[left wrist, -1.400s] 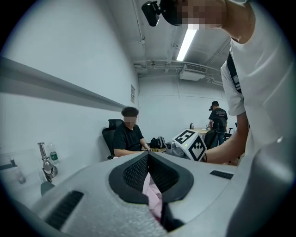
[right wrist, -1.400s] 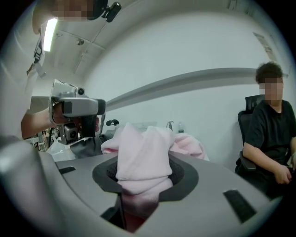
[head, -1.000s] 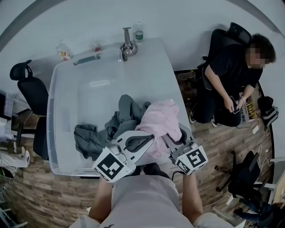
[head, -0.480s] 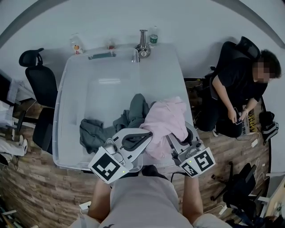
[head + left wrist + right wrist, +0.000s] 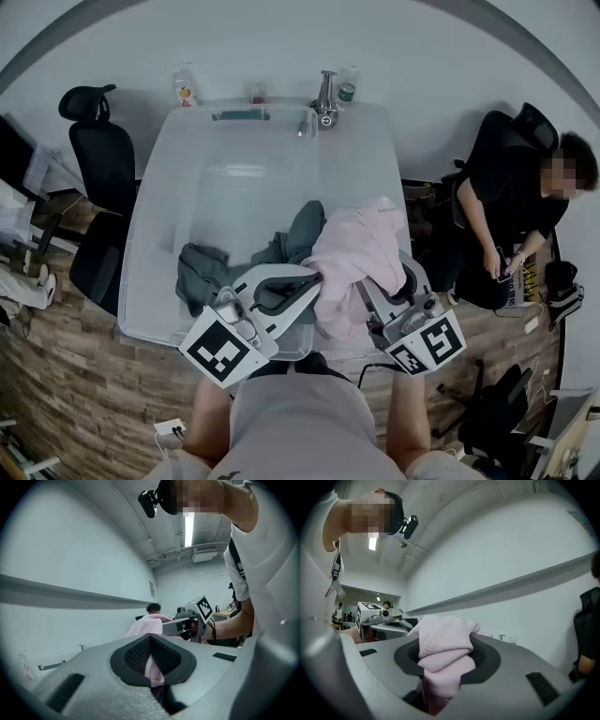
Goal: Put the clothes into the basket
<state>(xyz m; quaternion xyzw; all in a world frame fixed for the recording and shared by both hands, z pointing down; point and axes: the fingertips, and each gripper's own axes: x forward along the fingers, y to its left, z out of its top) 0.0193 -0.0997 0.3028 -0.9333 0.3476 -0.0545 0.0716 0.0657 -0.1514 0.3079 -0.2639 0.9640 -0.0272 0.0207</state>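
A big clear plastic basket [image 5: 150, 216] takes up the middle of the head view, and its far end is close to a pale, bare wall [image 5: 281, 37]. At that far end stand two small bottles [image 5: 185, 86] [image 5: 348, 86] and a metal fitting [image 5: 325, 94] that looks like a tap. I cannot tell what carries them.

The floor [image 5: 66, 375] is of brown wood planks. A black office chair [image 5: 98, 159] stands just beside the left side of the basket. On the right a person [image 5: 516, 206] in dark clothes sits on another chair and bends over something in the hands.

The pink garment [image 5: 361, 258] is up above the near right part of the basket. The left gripper [image 5: 151, 653] is closed on a thin fold of it, and the right gripper [image 5: 443, 663] is closed on a thick bunch. A grey garment [image 5: 202, 272] lies inside the basket, and its raised part touches the pink one.
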